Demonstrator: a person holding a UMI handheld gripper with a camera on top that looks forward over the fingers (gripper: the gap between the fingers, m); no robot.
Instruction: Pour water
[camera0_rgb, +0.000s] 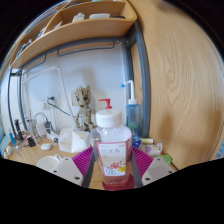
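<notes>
A clear plastic bottle (112, 150) with a white cap is held upright between the jaws, gripped at mid-body by the gripper (110, 160), both pink pads (82, 160) pressed against it. Reddish liquid is seen in its base. It is judged light, smooth and slightly squeezable. Beyond the jaws, a pump bottle (104, 106) and shelf (85, 30) are seen.
</notes>
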